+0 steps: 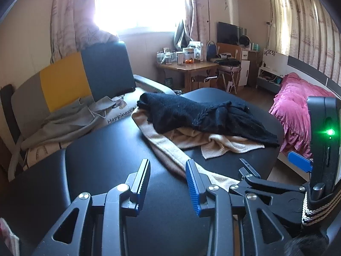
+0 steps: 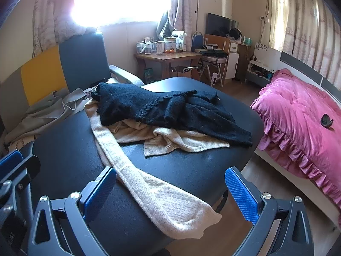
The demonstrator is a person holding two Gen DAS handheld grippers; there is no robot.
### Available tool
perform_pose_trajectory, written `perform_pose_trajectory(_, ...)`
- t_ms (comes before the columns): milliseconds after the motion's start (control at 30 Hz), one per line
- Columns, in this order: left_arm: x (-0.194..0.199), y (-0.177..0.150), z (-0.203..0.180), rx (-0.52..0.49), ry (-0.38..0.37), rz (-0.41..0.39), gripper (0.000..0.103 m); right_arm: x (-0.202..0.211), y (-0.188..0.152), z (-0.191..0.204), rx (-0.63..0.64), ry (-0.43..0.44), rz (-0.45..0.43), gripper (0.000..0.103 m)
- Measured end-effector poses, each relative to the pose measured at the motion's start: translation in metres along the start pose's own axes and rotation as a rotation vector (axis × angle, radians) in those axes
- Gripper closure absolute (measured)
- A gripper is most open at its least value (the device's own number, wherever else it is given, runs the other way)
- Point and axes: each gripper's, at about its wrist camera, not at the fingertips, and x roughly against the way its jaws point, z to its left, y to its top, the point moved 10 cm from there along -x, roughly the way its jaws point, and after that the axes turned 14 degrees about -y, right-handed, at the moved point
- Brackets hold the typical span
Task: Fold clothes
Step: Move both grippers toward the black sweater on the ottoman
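Both grippers, left (image 1: 167,184) and right (image 2: 170,194), jaws apart, empty. Cream sweater (image 2: 170,204) sleeve overhangs black table (image 2: 70,132) edge; black sweater (image 2: 166,106) atop. Risk: pulling sleeve drags both garments off.

We see bright sun pour in through the window (image 1: 136,2) at the top of both views, so white it hides all detail there. The black table (image 1: 102,160) shines a little at its near edge. The frame corners go dark and lines bend at the edges. Things close to us look sharp.
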Motion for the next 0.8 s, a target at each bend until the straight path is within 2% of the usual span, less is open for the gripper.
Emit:
perform_pose_trajectory(167,0.004,-0.005,-0.004,-0.006,0.010,0.015,0.068,-0.001,-0.004,0.001,0.004,-0.001,0.011,0.000)
perform_pose_trajectory(200,-0.003,-0.006,-0.005,-0.003,0.017,0.041,0.068,-0.002,-0.005,0.002,0.004,-0.002,0.012,0.000)
perform_pose_trajectory(367,-0.002,-0.010,0.006,0.041,-0.007,0.033,0.062,-0.004,-0.006,0.002,0.009,-0.002,0.014,0.000)
perform_pose_trajectory(667,-0.010,-0.031,0.025,0.075,0.002,0.086,0.061,-0.004,-0.012,0.011,0.038,0.010,0.025,0.000)
perform_pose_trajectory(700,-0.014,-0.038,0.029,0.080,0.001,0.100,0.061,-0.007,-0.016,0.014,0.031,0.040,0.040,0.000)
perform_pose_trajectory(800,-0.027,-0.068,0.049,0.150,-0.047,0.151,0.061,-0.022,-0.036,0.025,-0.023,0.210,0.134,0.000)
